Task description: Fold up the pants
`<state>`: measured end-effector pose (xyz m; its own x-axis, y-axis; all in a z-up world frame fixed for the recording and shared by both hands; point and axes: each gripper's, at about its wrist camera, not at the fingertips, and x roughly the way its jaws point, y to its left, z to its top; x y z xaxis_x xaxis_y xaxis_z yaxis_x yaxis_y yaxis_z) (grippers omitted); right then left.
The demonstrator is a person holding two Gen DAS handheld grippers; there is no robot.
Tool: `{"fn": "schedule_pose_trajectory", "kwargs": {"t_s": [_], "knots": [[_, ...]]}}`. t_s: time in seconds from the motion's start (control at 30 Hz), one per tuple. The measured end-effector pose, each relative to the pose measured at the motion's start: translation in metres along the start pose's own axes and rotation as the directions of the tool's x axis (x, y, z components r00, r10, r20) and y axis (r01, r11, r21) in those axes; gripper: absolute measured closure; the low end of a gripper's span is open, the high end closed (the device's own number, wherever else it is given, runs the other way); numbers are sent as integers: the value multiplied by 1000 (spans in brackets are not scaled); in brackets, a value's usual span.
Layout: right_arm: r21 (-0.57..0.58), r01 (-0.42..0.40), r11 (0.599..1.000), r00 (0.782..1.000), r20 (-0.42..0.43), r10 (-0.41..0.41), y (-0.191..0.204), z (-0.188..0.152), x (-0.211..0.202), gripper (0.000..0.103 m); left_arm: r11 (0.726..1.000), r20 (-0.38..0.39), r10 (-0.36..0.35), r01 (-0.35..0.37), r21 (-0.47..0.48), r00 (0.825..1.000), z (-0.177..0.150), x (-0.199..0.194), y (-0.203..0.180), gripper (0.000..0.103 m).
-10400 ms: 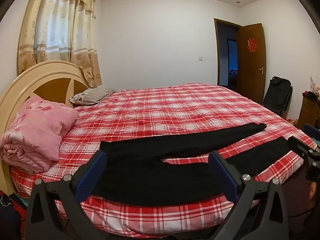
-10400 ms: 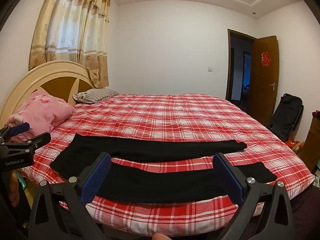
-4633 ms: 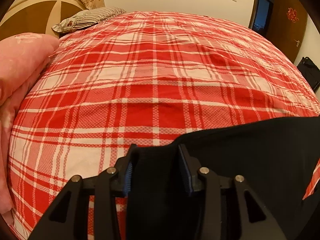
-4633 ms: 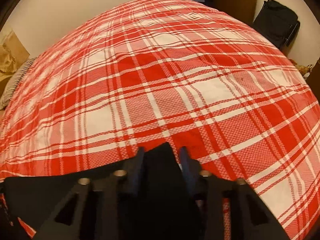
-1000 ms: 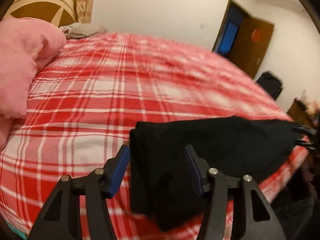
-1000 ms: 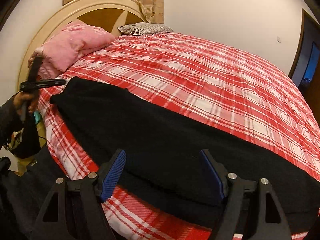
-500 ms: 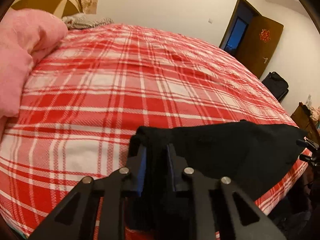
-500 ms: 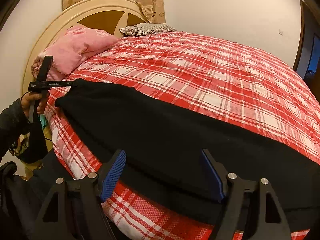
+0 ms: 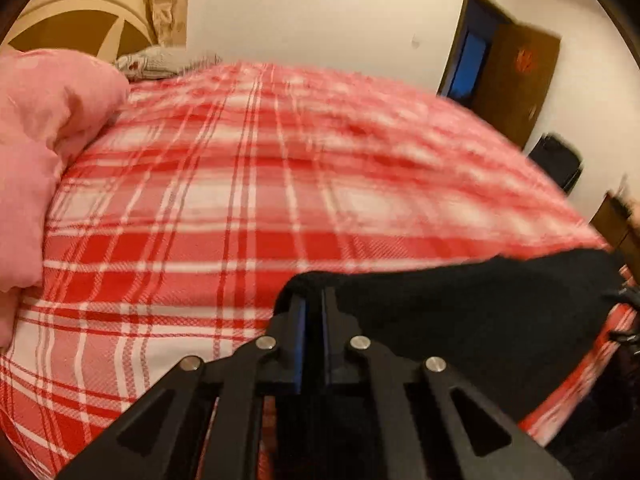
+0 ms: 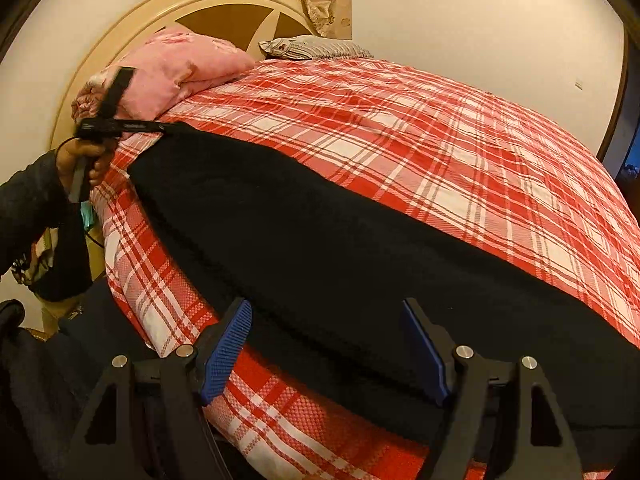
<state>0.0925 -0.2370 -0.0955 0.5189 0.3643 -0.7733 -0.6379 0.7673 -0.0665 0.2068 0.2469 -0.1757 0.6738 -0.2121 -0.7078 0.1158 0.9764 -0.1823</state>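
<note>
The black pants [image 10: 320, 248] lie in a long band along the near edge of the bed [image 10: 400, 128], on the red plaid cover. The left gripper [image 9: 313, 304] has its jaws pinched nearly together on the end of the pants nearest the pink pillow [image 10: 176, 68]. The right gripper [image 10: 328, 344] hovers with jaws spread wide over the band's near edge, gripping nothing. A hand [image 10: 82, 160] grips the left tool's handle.

The bed [image 10: 400, 128] has a red and white checked cover. Black pants [image 10: 320, 240] lie long and flat along its near edge. A pink blanket [image 10: 176, 68] and a striped pillow [image 10: 316, 48] sit by the headboard [image 10: 192, 0].
</note>
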Motion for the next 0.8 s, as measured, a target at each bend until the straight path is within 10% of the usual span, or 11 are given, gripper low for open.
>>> {"fn": "schedule_pose_trajectory", "kwargs": {"t_s": [0.2,0.37,0.47,0.6,0.7,0.8], "knots": [[-54,22,998,1000,-8,-22,10,-1,7,26,998,11,-15,15,-63,1000,-7,2,9,83],[-160,70,985,997,-16,-73,24,-2,22,26,998,53,43,-40,-55,998,-15,-25,3,39],[-219,97,971,994,-31,-106,34,-4,37,27,998,65,28,-24,-49,998,-21,-33,1,34],[-325,157,933,984,-30,-176,46,-6,60,53,998,25,25,-24,-51,999,-30,-18,-4,30],[-309,132,942,989,-29,-148,48,1,59,95,998,-22,50,-51,-46,998,-36,0,-9,28],[-334,123,934,989,-32,-142,57,4,48,100,998,-5,58,-58,-34,998,-37,1,-12,24]]}}
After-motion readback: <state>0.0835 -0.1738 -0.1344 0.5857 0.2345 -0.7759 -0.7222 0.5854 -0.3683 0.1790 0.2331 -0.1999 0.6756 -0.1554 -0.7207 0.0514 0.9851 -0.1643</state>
